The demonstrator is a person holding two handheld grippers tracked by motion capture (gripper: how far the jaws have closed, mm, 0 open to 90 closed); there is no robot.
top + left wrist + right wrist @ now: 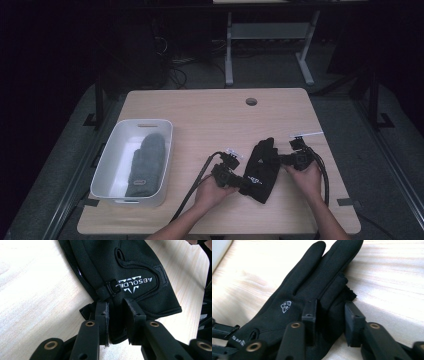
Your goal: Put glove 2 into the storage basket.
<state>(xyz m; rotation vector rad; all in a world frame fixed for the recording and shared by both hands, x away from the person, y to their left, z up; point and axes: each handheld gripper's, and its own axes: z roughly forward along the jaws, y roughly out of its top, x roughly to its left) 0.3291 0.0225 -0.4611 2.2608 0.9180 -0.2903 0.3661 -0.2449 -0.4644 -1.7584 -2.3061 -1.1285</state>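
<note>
Black glove [262, 170] lies flat on the table [210, 115], right of centre near the front edge, fingers pointing away from the person. The left gripper [117, 312] is clamped on its cuff: up close you can read white "ABSOLD…" lettering and see a little clip on a strap, which from above are just a pale smudge. The right gripper [330, 315] straddles the glove's outer finger edge, with the left pad on the fabric and the right one a bit clear, so it isn't pinching. The high view adds a white bin [112, 165] off to the left with a grey mitten [147, 162] inside.
</note>
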